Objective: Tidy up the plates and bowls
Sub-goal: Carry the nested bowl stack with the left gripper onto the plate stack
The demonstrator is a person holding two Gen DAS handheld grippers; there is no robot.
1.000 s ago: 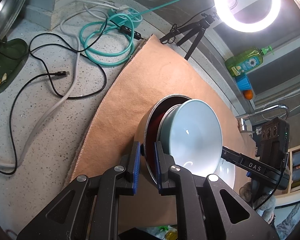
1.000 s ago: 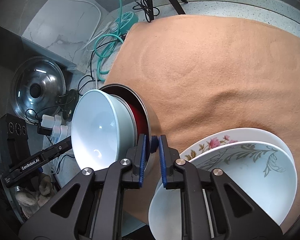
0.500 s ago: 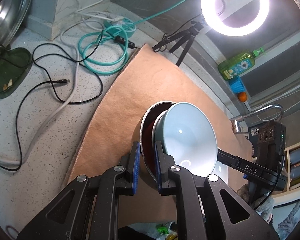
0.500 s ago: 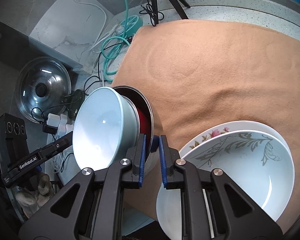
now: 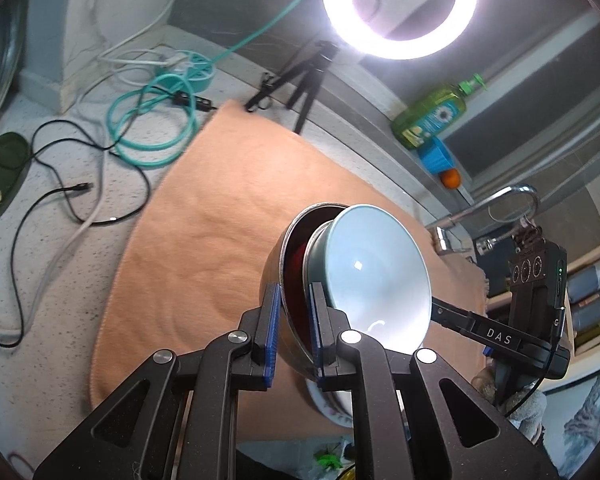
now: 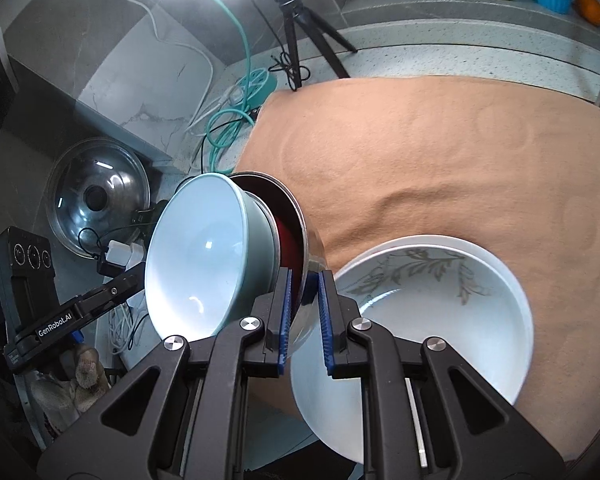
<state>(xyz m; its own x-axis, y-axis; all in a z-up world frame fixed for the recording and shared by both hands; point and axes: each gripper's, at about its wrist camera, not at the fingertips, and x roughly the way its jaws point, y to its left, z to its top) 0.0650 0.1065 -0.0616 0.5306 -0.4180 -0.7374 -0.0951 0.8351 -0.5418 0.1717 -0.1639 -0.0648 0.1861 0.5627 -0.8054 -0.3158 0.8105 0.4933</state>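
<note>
A steel bowl (image 5: 271, 270) with a red inside hangs tilted above the orange cloth (image 5: 204, 240), and a light blue bowl (image 5: 376, 276) sits nested in it. My left gripper (image 5: 294, 292) is shut on the steel bowl's rim. My right gripper (image 6: 305, 280) is shut on the opposite rim of the steel bowl (image 6: 316, 246); the light blue bowl (image 6: 204, 256) faces left there. Below on the cloth (image 6: 420, 152) lies a white deep plate (image 6: 440, 320) with a leaf pattern, stacked on a wider plate (image 6: 488, 250). Each gripper shows in the other's view: the right gripper (image 5: 436, 308) and the left gripper (image 6: 140, 280).
A ring light (image 5: 400, 8) on a small tripod (image 5: 304, 76) stands behind the cloth. Loose cables (image 5: 152, 132) lie on the speckled counter at left, near a glass pot lid (image 6: 96, 200). A green soap bottle (image 5: 432, 116), blue cup (image 5: 434, 156), orange (image 5: 451, 178) and faucet (image 5: 500, 200) are at right.
Both grippers have risen with the nested bowls held between them; the cloth looks farther below. In the right wrist view the stacked plates have slid closer beneath the gripper.
</note>
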